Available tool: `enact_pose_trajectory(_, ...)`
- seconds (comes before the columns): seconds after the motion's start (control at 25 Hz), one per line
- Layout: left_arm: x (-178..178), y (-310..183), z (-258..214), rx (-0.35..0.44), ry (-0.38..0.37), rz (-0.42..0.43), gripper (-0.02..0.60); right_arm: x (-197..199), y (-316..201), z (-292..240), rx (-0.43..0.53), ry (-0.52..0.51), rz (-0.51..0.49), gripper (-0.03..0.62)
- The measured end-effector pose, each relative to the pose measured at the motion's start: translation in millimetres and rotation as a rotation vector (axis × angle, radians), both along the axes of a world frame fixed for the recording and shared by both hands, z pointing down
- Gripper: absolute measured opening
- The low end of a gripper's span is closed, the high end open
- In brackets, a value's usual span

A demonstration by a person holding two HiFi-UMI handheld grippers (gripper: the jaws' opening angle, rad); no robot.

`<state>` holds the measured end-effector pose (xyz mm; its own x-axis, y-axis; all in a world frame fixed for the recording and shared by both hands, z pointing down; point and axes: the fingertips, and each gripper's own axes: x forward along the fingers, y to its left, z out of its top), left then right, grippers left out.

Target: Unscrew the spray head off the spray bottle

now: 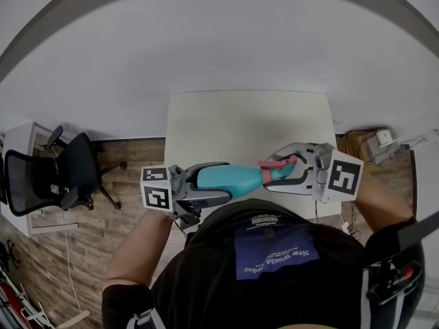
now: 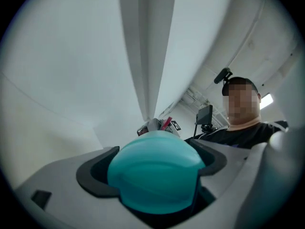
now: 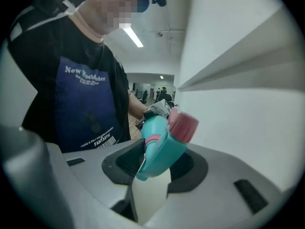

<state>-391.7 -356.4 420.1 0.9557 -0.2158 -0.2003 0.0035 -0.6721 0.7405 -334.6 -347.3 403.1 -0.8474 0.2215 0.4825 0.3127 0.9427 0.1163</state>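
The bottle (image 1: pixel 230 179) hangs level over the bench's (image 1: pixel 247 122) 6 o'clock edge, head (image 1: pixel 278 173) at 3 o'clock; left gripper (image 2: pixel 155 170) fingers clamp its base, right gripper (image 3: pixel 159 163) fingers the head; likely light, slick, squashy; hold the stiff ends.

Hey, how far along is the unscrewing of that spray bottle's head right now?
Done: the spray bottle is held in the air, lying level, its base clamped in the left gripper. In hand: the right gripper is closed on the spray head. Left: the head looks joined to the bottle at its pink collar, so it is not yet off.
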Motion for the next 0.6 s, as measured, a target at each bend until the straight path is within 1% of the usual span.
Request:
enact_pose_trajectory(0.16, 3.7, 6.7, 3.7, -0.103, 0.056, 0.047, 0.468, -1.3, 9.5, -5.3, 0.196, -0.046, -0.062, 0.132)
enact_pose_trajectory(0.28, 7.8, 9.9, 6.1, -0.161, 0.093, 0.071, 0.468, 3.5, 14.7, -2.4, 0.326, -0.039, -0.111, 0.132)
enact_pose_trajectory(0.4, 10.2, 11.5, 7.1, -0.189, 0.118, 0.088, 0.468, 6.2, 17.2, -1.1, 0.439, -0.033, -0.151, 0.132)
enact_pose_trajectory(0.6, 9.0, 13.9, 4.4, -0.212, 0.155, 0.120, 0.468, 5.3, 20.2, -5.3, 0.570, -0.030, -0.187, 0.132)
